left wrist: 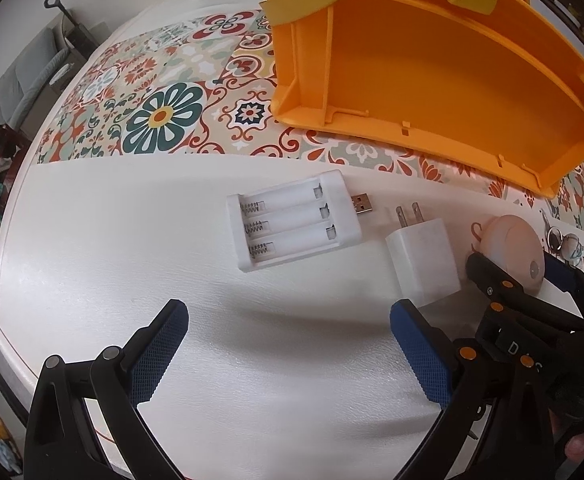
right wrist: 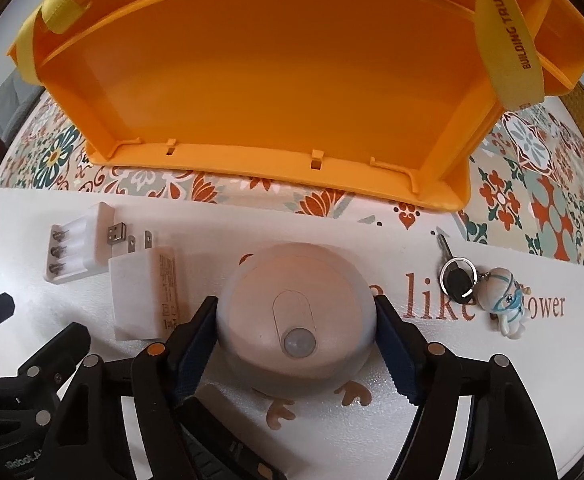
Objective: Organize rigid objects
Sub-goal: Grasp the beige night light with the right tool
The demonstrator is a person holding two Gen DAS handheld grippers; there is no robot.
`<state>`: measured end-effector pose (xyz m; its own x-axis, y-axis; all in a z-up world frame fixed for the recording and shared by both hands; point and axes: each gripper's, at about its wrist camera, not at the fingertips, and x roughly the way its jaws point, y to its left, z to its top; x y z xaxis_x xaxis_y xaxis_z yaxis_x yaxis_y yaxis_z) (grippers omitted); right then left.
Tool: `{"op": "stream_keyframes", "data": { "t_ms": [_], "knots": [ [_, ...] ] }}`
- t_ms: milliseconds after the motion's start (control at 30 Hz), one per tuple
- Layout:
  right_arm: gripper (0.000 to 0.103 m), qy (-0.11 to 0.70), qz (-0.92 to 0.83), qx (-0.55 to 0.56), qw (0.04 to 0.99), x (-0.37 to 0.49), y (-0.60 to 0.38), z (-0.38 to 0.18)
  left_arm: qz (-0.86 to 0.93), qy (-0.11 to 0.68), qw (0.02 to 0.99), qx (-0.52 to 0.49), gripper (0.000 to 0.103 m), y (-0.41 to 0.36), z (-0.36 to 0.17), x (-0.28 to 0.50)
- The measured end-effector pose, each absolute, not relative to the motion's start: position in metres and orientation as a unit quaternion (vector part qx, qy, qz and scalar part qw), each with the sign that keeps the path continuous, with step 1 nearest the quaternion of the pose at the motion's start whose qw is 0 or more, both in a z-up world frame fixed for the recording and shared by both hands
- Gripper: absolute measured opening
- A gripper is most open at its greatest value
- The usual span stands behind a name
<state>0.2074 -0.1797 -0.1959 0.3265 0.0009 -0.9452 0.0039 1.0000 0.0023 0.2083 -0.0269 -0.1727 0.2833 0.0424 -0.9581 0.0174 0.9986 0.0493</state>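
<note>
Charger (right wrist: 76, 249), plug (right wrist: 146, 294), lamp (right wrist: 296, 312), keys (right wrist: 458, 280) in a row before the bin (right wrist: 276, 72).

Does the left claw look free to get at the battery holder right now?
Probably yes: the left claw stands open over bare table, and nothing lies between it and the battery holder. The plug adapter sits off to one side.

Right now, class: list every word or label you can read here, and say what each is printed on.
"BUILDING TRUST": yellow strap on the orange box.
"like" and "ower", partly hidden: white table cover.
"Robot", partial: black tool body, lower left.
Charger side label: too small to read.
</note>
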Motion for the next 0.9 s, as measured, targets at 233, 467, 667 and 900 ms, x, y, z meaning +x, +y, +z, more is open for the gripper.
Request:
{"op": "stream_keyframes", "data": {
  "t_ms": [233, 467, 667, 900],
  "knots": [
    [0.075, 0.572, -0.002, 0.012, 0.821, 0.200, -0.187, -0.182, -0.004, 0.588, 0.809, 0.017, 0.103, -0.031, -0.165, 0.206],
    [0.075, 0.558, -0.009, 0.023, 0.830, 0.187, -0.203, -0.157, -0.022, 0.572, 0.820, 0.006, 0.103, -0.041, -0.156, 0.204],
    [0.075, 0.558, -0.026, 0.044, 0.828, 0.176, -0.226, -0.149, -0.040, 0.573, 0.819, -0.007, 0.102, -0.054, -0.159, 0.206],
    [0.075, 0.563, -0.046, 0.058, 0.823, 0.171, -0.244, -0.153, -0.065, 0.582, 0.811, -0.007, 0.096, -0.071, -0.172, 0.209]
  ]
}}
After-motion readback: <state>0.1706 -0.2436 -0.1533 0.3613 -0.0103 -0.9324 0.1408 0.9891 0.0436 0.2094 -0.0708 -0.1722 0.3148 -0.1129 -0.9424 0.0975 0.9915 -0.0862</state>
